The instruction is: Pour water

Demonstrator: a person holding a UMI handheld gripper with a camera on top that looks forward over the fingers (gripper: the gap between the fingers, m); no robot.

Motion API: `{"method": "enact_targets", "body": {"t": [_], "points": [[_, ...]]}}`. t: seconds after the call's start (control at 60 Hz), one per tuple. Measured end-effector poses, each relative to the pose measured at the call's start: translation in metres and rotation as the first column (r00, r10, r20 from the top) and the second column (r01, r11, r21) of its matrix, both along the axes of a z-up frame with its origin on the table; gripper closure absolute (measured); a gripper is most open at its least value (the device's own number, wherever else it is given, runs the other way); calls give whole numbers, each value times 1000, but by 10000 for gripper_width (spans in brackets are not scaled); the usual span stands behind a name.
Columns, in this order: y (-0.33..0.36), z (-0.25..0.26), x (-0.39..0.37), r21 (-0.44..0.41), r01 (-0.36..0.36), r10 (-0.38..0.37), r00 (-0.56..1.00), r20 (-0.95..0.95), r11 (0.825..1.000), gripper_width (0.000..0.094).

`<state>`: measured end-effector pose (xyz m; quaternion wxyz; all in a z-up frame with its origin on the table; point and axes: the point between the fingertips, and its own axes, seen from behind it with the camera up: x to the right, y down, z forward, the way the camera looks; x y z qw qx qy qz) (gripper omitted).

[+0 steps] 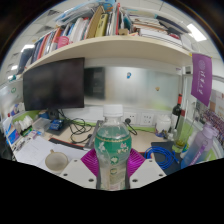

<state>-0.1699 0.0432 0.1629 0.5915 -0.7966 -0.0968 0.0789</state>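
Gripping clear water bottle mid-body, jaws clamped on it, held upright over desk, bowl off to side. Thin plastic, prob light, slippery, squashy; hold below shoulder.

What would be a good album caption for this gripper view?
The tool holds a clear water bottle upright over a cluttered desk, monitor beyond.
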Motion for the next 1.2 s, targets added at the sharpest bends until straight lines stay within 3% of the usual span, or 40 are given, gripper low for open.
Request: {"method": "enact_targets", "body": {"t": [0.35,0.467,0.717,0.867,1.067,1.2], "points": [[24,-55,-3,12,4,-3,995,-103,1000,603],[21,-50,-2,55,8,-2,995,-103,998,599],[7,-53,-7,99,10,-6,999,-44,995,408],[-15,-68,1,26,43,-42,998,-36,999,125],[-91,-55,6,-88,162,-165,986,-27,983,127],[-130,-10,-16,-88,192,-195,981,-19,977,123]]}}
